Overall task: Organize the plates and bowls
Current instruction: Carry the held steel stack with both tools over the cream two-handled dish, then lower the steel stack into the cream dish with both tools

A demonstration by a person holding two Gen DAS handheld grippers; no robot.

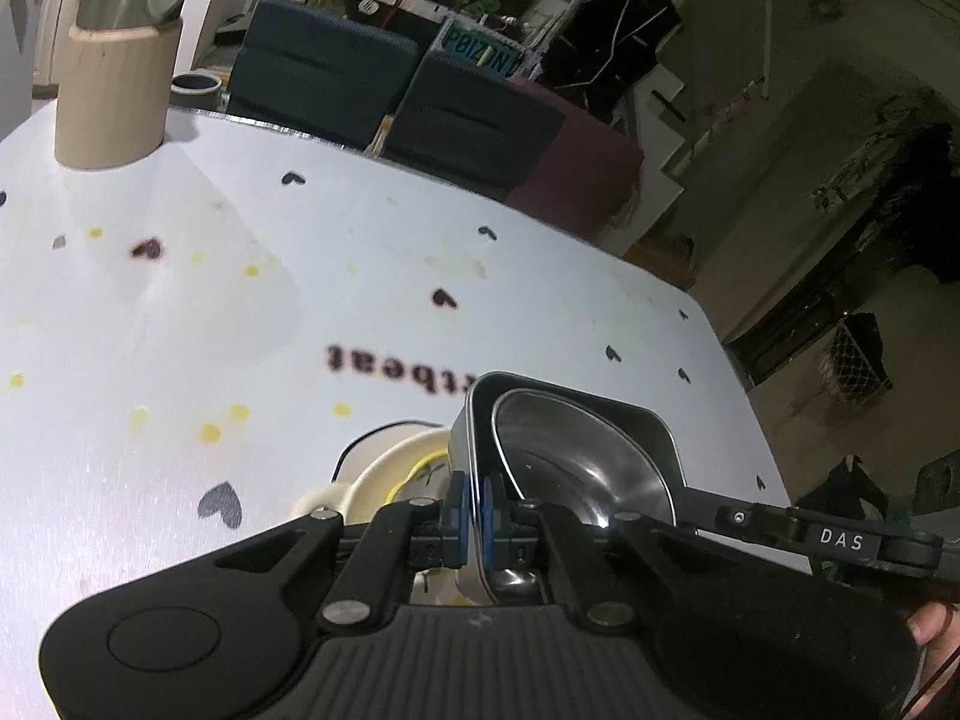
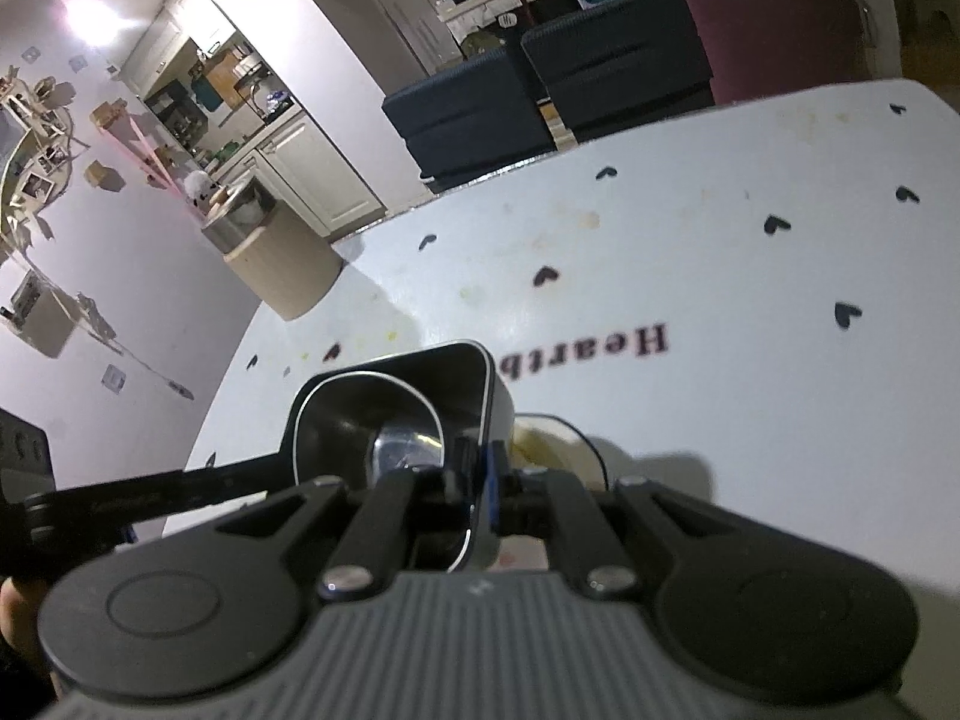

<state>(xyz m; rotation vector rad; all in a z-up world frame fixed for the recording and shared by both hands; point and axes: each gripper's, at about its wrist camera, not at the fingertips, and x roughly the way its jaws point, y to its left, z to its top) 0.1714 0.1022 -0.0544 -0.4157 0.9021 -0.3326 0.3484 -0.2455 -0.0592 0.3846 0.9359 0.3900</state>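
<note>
Word "Heartb" on tablecloth

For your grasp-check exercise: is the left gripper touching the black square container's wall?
Touching. The left wrist view shows the left gripper with its blue pads clamped either side of the black square container's wall, no gap visible.

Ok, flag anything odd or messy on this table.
Yellow and brownish spots stain the white tablecloth, like dried spills. Otherwise the metal bowl sits neatly inside the black square dish; nothing looks tipped or broken.
</note>
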